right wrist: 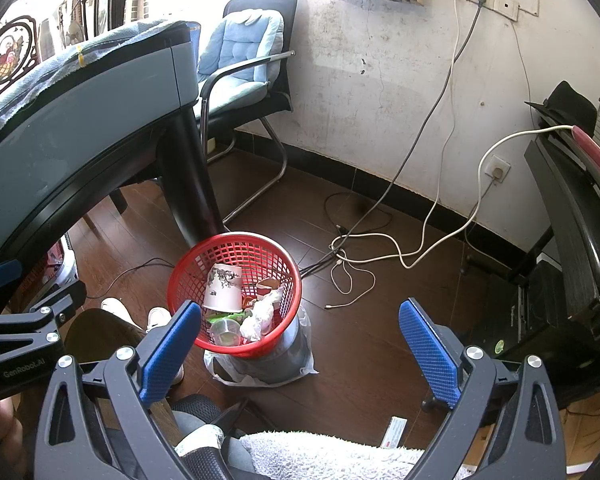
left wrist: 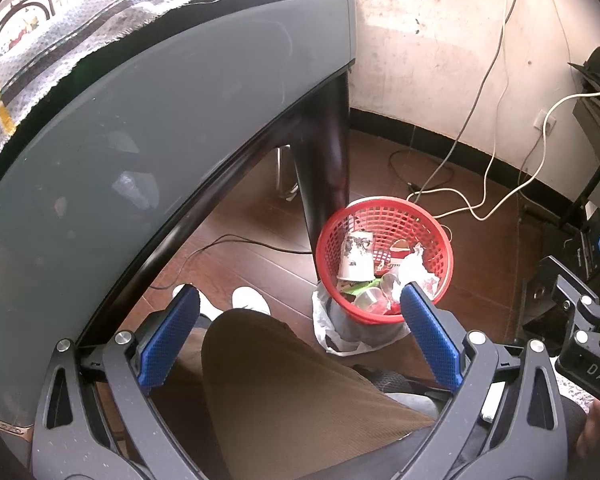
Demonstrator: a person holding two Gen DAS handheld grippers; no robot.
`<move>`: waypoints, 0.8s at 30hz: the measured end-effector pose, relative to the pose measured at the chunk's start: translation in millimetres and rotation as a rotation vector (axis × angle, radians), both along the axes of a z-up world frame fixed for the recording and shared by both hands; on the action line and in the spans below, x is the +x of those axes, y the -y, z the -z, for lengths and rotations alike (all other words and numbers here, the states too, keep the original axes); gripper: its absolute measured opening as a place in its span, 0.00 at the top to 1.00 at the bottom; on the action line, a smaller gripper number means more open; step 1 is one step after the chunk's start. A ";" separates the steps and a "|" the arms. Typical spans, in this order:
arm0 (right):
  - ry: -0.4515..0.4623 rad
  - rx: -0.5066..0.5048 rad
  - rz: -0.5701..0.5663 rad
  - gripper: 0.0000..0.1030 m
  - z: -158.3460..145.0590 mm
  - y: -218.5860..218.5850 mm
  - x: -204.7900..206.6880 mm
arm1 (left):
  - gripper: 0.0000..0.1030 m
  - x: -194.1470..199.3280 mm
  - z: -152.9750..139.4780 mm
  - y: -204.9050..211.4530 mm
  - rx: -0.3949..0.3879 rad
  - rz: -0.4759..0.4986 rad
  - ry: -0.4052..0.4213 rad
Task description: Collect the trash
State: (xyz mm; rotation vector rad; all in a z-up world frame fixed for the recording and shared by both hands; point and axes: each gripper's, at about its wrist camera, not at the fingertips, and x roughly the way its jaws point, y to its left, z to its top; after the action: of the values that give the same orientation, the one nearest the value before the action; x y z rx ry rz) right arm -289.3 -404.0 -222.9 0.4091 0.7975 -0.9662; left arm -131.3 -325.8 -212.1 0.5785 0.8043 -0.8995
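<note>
Trash in basket, tongs spread

A red mesh wastebasket stands upright on the wooden floor beside the desk leg, over a crumpled clear plastic bag. Inside lie a tipped white paper cup, a clear plastic cup and crumpled white paper.

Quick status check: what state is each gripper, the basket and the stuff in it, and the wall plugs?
Left hand-held gripper: open, empty.
Right hand-held gripper: open, empty.
Red basket: upright on floor, partly filled.
Paper cup: inside, tipped over.
Clear cup: inside, tilted.
White cable: plugged into wall socket.
</note>
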 end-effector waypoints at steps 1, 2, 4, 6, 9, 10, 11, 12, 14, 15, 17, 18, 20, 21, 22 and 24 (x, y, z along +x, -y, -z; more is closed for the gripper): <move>0.000 0.000 0.000 0.06 0.0 0.2 0.0 | 0.07 0.2 0.2 -0.2 0.000 0.000 0.000; 0.000 0.000 0.000 0.06 0.1 0.5 0.0 | 0.07 0.3 0.1 -0.3 0.001 0.000 0.000; 0.000 0.000 0.000 0.06 0.0 0.3 0.0 | 0.07 0.0 -0.1 -0.1 0.000 -0.001 0.000; 0.000 0.000 0.000 0.06 0.0 0.1 0.1 | 0.07 -0.1 -0.3 0.1 0.000 0.000 0.000; 0.000 0.000 0.000 0.06 0.0 0.2 0.1 | 0.07 -0.1 -0.2 -0.1 0.000 0.001 0.001; 0.000 0.001 0.000 0.06 0.0 0.3 0.1 | 0.07 0.0 -0.1 -0.1 0.001 0.001 0.001; 0.000 0.000 0.000 0.06 0.0 0.4 0.2 | 0.07 0.2 -0.1 -0.2 0.001 0.001 0.001; 0.000 0.000 0.000 0.06 -0.1 0.2 0.2 | 0.07 0.4 0.0 -0.2 0.001 0.000 0.001; -0.001 0.001 0.000 0.06 -0.1 0.6 0.2 | 0.07 0.5 0.2 -0.1 0.001 0.000 0.000; -0.001 0.001 0.000 0.06 -0.2 0.2 0.3 | 0.07 0.7 0.2 -0.3 0.001 -0.001 0.000; 0.000 0.001 0.000 0.06 -0.2 0.3 0.3 | 0.07 0.5 0.0 -0.2 0.001 0.000 0.001; 0.000 0.001 0.000 0.06 -0.2 0.2 0.3 | 0.07 0.8 0.2 -0.7 0.001 0.000 0.002; -0.001 0.001 0.000 0.06 -0.2 0.5 0.3 | 0.07 0.4 -0.1 -0.2 0.001 0.000 0.001; -0.001 0.000 0.000 0.06 -0.2 0.6 0.3 | 0.07 0.5 -0.2 -0.3 0.001 0.000 0.001; -0.001 0.001 0.000 0.06 -0.2 0.3 0.3 | 0.07 1.0 0.0 -0.7 0.001 -0.001 0.001; -0.001 0.001 0.000 0.06 -0.2 0.2 0.3 | 0.07 1.4 0.6 -0.9 0.001 -0.001 0.001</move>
State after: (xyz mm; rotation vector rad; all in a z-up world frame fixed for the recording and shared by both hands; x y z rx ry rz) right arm -289.0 -404.1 -222.6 0.4094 0.7984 -0.9660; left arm -129.9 -324.9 -212.7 0.5795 0.8038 -0.8980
